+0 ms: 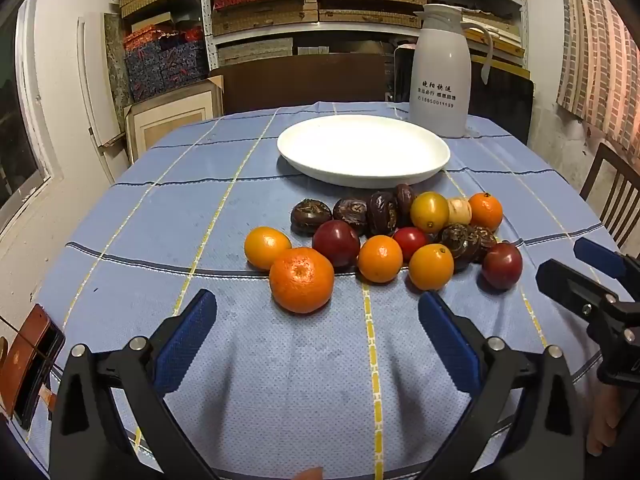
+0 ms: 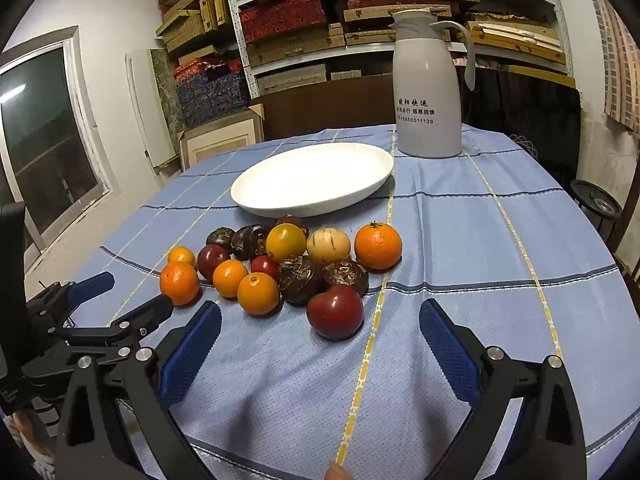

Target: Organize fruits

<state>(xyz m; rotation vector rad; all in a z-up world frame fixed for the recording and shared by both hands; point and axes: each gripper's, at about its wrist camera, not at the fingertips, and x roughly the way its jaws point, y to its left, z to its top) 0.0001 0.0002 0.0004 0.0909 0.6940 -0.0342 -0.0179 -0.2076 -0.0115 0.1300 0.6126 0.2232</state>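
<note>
Several fruits lie bunched on the blue checked tablecloth in front of an empty white plate [image 1: 363,150] [image 2: 312,178]: oranges, red and yellow tomatoes, dark brown water chestnuts. My left gripper [image 1: 318,308] is open, just short of the nearest mandarin [image 1: 301,280], nothing between its blue pads. My right gripper [image 2: 320,314] is open too, with the dark red tomato [image 2: 335,312] lying on the cloth close ahead of its fingertips, untouched. Each gripper shows in the other's view: the right gripper [image 1: 580,260] at the right edge, the left gripper [image 2: 120,292] at the left.
A white thermos jug [image 1: 440,76] [image 2: 428,88] stands behind the plate at the table's far side. A phone [image 1: 28,364] lies at the table's left edge. Shelves of boxes fill the back wall; a chair [image 1: 612,196] stands to the right.
</note>
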